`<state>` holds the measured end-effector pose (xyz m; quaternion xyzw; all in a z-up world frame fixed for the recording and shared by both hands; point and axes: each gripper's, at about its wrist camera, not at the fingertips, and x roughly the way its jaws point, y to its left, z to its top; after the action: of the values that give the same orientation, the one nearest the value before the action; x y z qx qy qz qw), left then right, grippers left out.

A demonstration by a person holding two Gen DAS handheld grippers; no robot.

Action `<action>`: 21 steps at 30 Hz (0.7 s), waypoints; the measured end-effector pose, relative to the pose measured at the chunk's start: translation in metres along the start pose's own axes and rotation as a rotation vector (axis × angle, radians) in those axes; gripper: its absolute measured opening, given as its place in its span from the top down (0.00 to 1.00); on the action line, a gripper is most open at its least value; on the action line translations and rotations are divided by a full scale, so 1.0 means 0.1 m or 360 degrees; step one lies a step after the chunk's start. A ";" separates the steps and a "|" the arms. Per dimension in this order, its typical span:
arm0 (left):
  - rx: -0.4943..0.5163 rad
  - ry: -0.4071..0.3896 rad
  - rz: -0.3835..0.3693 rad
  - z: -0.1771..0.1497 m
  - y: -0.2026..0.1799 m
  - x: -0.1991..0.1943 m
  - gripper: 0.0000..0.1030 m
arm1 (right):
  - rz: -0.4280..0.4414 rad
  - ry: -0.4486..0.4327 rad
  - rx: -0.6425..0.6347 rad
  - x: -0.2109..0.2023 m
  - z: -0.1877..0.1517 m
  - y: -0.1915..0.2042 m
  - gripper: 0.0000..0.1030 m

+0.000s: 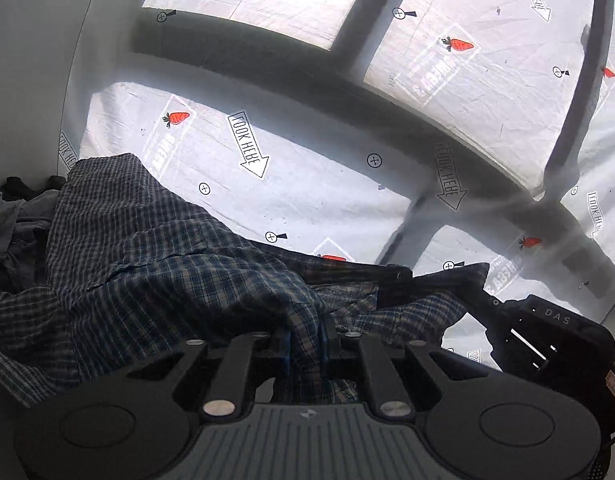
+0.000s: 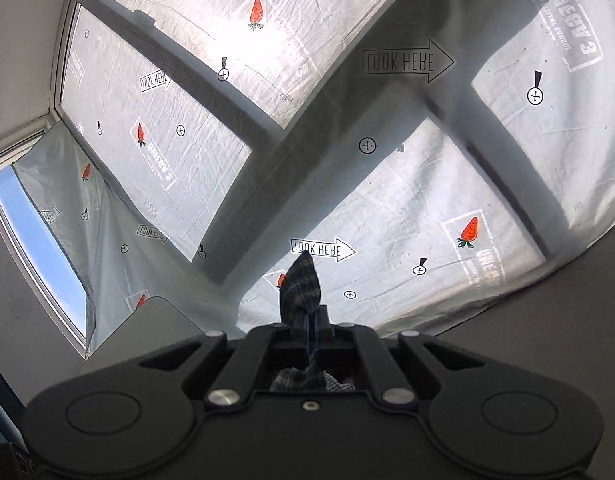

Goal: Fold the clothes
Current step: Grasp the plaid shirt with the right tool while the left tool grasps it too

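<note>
A dark blue plaid shirt (image 1: 155, 248) is lifted and stretched in front of the covered window. My left gripper (image 1: 305, 334) is shut on a bunched fold of it, and the cloth spreads up and to the left from the jaws. The right gripper's black body (image 1: 547, 340) shows at the lower right of the left wrist view, holding the same shirt's far end. In the right wrist view my right gripper (image 2: 309, 326) is shut on a corner of the plaid shirt (image 2: 301, 288), which sticks up as a small point above the jaws.
A white printed sheet with carrots and arrows (image 1: 307, 184) covers the window panes, with dark frame bars (image 1: 267, 64) behind it. A heap of grey and dark clothes (image 1: 15, 216) lies at the left. A bare window strip (image 2: 35, 240) shows blue sky at the left.
</note>
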<state>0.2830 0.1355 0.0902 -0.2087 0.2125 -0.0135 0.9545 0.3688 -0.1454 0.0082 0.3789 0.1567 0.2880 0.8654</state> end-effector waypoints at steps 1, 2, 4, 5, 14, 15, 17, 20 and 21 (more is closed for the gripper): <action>0.0017 0.0002 -0.0062 -0.10 -0.22 0.01 0.87 | -0.0018 -0.0059 0.0009 -0.21 0.17 -0.07 0.97; 0.0036 0.0003 -0.0131 -0.19 -0.46 0.01 0.87 | -0.0037 -0.0113 0.0006 -0.40 0.32 -0.13 0.97; 0.0068 0.0005 -0.0242 -0.38 -0.87 0.01 0.87 | -0.0097 -0.0220 -0.0026 -0.76 0.58 -0.21 0.97; 0.0083 0.0005 -0.0289 -0.45 -1.05 0.03 0.87 | -0.0114 -0.0263 -0.0038 -0.91 0.68 -0.24 0.97; -0.0068 0.0049 -0.0618 -0.53 -1.63 0.12 0.87 | -0.0138 -0.0516 -0.0179 -1.71 1.30 -0.23 0.97; -0.0080 0.0047 -0.0627 -0.50 -1.62 0.14 0.87 | -0.0130 -0.0516 -0.0191 -1.68 1.33 -0.23 0.97; -0.0087 0.0032 -0.0615 -0.43 -1.59 0.22 0.87 | -0.0114 -0.0508 -0.0213 -1.59 1.38 -0.23 0.97; -0.0134 0.0020 -0.0530 -0.34 -1.40 0.37 0.87 | -0.0115 -0.0421 -0.0226 -1.27 1.38 -0.28 0.97; -0.0172 0.0024 -0.0496 -0.31 -1.29 0.44 0.87 | -0.0121 -0.0375 -0.0226 -1.13 1.37 -0.31 0.97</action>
<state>0.3187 0.0000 0.0992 -0.2899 0.1852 -0.1515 0.9267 0.3585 -0.3093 0.0818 0.3418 0.0474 0.2189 0.9127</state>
